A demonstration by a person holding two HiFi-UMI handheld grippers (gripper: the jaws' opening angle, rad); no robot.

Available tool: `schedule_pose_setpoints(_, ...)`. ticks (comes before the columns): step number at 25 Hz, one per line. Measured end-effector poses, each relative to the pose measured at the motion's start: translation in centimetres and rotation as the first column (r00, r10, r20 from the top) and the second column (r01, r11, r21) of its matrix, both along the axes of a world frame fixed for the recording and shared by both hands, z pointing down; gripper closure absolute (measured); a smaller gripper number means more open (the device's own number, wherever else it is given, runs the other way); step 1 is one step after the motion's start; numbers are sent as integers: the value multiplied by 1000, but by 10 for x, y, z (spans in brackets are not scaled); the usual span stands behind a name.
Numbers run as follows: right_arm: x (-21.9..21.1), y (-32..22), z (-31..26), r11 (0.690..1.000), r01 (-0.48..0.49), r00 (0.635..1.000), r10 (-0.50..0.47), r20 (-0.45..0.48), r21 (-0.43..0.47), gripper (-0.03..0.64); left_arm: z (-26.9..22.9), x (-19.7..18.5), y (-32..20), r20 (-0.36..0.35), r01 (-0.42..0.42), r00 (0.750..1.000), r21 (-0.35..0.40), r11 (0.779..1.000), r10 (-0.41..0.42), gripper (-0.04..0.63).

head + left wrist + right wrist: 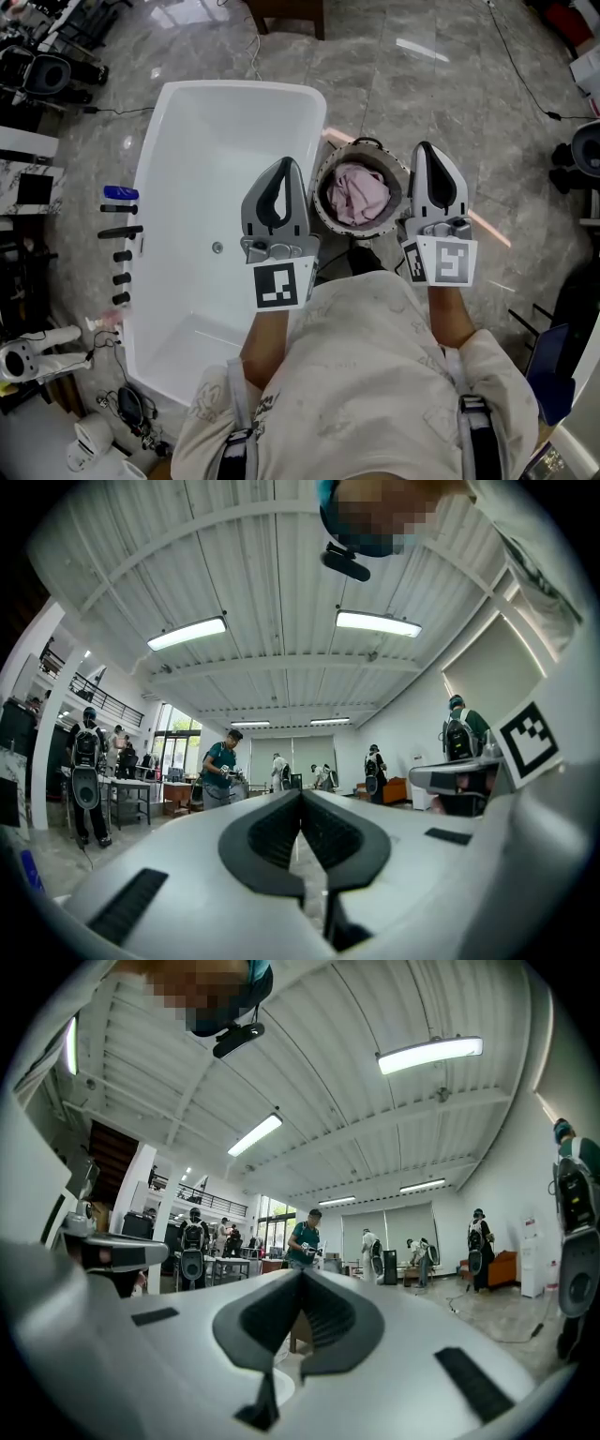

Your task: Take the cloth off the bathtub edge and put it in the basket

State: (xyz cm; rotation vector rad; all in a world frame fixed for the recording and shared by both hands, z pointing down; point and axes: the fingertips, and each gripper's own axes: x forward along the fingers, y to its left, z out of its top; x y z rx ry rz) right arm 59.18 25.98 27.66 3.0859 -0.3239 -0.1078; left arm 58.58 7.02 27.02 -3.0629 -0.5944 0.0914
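L gripper [284, 164] is showing its jaws pressed fully together, tips meeting in a thin seam, w/ nothing btwn them; the left gripper view is confirming it, black ribbed pads closing on each other and only open room beyond. R gripper [425, 148] is doing the same: jaws together, empty, ribbed pads meeting in the right gripper view. Both are pointing fwd, side by side, w/ the basket between them and a bit below in the head view. Neither is touching anything.

Cloth [359, 194] is lying inside the basket [324, 212], crumpled, soft pink fabric w/ loose folds, filling most of the opening. Basket is round, w/ a pale woven-looking rim and a dark inner wall, standing on the floor [450, 112] just beside the bathtub [187, 131] at its right side.

Bathtub is glossy white, smooth, roughly rectangular w/ rounded corners, a small round drain [217, 247] sitting in its bottom. Floor is showing polished grey stone-look tiles, reflecting the ceiling lights. Each gripper is wearing a smooth grey shell and a cube w/ b/w square markers.
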Motion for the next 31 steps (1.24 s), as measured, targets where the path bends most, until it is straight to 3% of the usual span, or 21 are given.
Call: schedule_pose_setpoints(31, -1, 0, 7, 999, 8, 1000, -7, 7, -45, 627, 4, -1, 4, 4, -1, 1000, 11, 1000, 1, 592)
